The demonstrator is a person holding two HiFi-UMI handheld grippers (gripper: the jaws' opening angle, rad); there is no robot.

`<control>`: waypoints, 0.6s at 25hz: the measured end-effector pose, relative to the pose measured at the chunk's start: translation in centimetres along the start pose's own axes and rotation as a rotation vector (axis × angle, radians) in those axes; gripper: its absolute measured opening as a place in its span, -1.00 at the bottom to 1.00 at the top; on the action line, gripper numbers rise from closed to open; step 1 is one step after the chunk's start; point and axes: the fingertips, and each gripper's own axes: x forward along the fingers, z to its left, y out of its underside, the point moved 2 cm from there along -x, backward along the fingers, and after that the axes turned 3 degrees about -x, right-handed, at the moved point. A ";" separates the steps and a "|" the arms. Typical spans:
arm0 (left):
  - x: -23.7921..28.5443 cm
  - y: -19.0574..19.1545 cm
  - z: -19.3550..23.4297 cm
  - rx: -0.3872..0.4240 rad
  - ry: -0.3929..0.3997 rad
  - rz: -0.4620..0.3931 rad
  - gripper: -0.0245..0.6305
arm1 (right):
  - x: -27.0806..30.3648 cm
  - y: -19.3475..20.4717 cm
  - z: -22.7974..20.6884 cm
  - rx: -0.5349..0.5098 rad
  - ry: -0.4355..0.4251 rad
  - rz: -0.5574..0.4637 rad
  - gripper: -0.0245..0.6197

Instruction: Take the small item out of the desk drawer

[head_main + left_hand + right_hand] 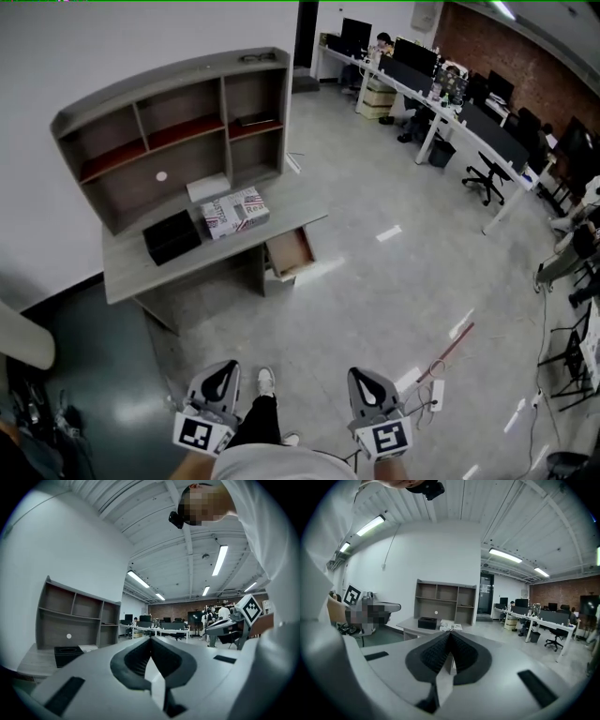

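Observation:
A grey desk (150,267) with a shelf hutch (169,131) stands against the white wall, well ahead of me. Its drawer (290,252) under the right end is pulled out; the inside looks brown and I cannot make out any small item in it. My left gripper (219,378) and right gripper (367,384) hang low near my body, far from the desk. Both are shut with nothing between the jaws, as the left gripper (150,638) and the right gripper (450,632) show in their own views.
On the desk lie a black box (172,236), a patterned box (234,212) and a white box (207,187). Grey floor stretches between me and the desk. Office desks with monitors (450,103) and chairs (487,173) line the right side. A cable (441,361) lies near my feet.

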 end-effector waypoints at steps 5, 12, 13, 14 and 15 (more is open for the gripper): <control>8.4 0.5 5.2 -0.030 0.024 -0.009 -0.87 | 8.1 -1.0 -3.8 -0.031 -0.007 0.063 -0.85; 17.3 0.7 13.3 -0.074 0.061 0.019 -0.87 | 18.8 -4.5 -7.7 -0.071 0.019 0.075 -0.85; 18.3 1.1 14.1 -0.081 0.066 0.026 -0.87 | 19.8 -4.7 -8.0 -0.071 0.027 0.077 -0.85; 19.3 1.5 14.6 -0.089 0.075 0.033 -0.87 | 20.5 -4.8 -8.3 -0.069 0.034 0.083 -0.85; 20.2 1.7 14.9 -0.097 0.088 0.038 -0.87 | 21.1 -4.7 -8.5 -0.067 0.041 0.094 -0.85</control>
